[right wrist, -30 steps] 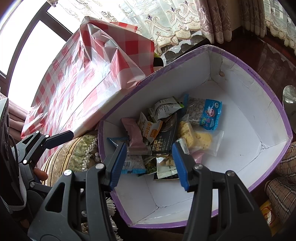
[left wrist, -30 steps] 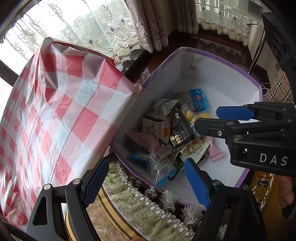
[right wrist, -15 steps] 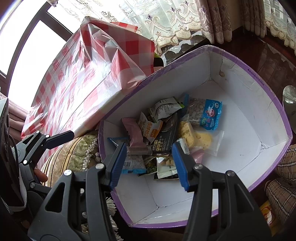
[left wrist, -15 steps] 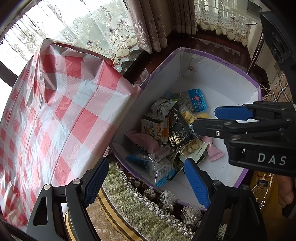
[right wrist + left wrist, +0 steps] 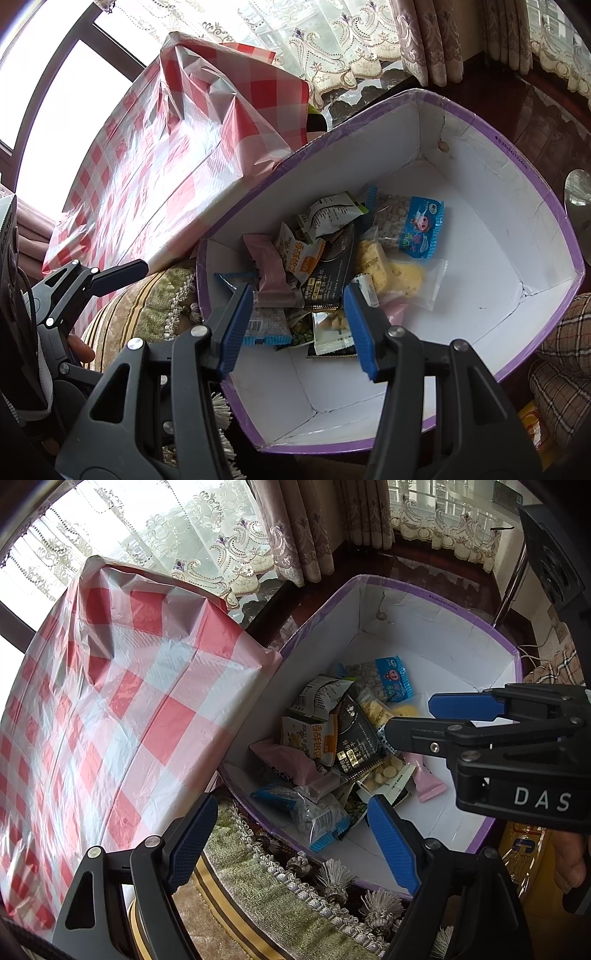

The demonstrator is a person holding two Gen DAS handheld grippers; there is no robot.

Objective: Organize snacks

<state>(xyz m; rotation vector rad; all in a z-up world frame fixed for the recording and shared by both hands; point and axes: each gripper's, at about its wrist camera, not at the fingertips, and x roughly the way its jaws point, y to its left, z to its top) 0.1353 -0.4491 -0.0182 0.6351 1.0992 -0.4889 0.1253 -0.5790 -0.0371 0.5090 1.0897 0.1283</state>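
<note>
While both grippers hover open and empty, the purple-rimmed box [image 5: 491, 206] holds a heap of snack packets [image 5: 325, 266].

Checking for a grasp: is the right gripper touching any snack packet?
Cannot tell. In the right wrist view the right gripper hangs open over the snack pile, nothing pinched; height above it is unclear.

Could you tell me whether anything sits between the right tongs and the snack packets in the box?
Nothing visible does. The right tongs hang open above the snack pile inside the purple-rimmed box, with only air between the blue pads and the packets; the left tongs stand off to the side.
</note>
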